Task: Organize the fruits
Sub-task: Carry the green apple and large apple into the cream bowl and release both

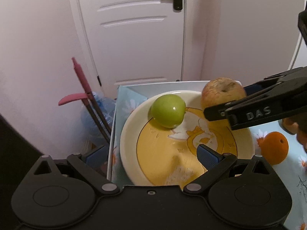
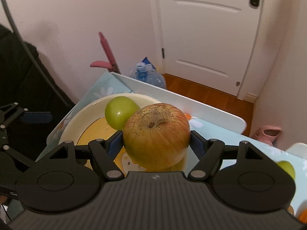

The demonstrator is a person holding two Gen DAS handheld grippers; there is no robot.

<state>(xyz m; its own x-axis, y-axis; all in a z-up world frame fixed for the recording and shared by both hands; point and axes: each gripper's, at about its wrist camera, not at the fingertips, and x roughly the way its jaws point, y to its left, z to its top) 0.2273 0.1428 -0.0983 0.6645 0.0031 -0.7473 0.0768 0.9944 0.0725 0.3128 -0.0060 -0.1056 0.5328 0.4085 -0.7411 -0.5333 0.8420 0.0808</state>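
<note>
A green apple (image 1: 168, 110) lies in a cream and yellow plate (image 1: 126, 126) on the table. My right gripper (image 2: 155, 140) is shut on a red-yellow apple (image 2: 156, 134) and holds it above the plate's far right edge; the green apple (image 2: 120, 112) sits just behind it. In the left wrist view the same red-yellow apple (image 1: 222, 94) shows between the right gripper's black fingers (image 1: 218, 113). My left gripper (image 1: 149, 154) is open and empty over the plate's near side. An orange (image 1: 274, 147) lies on the table right of the plate.
The table has a light blue flowered cloth (image 2: 220, 132) and a white raised edge (image 2: 172, 95). Another green fruit (image 2: 286, 169) lies at the right. Beyond the table are a water bottle (image 2: 147, 76), a pink-handled tool (image 1: 80, 84) and a white door (image 1: 134, 34).
</note>
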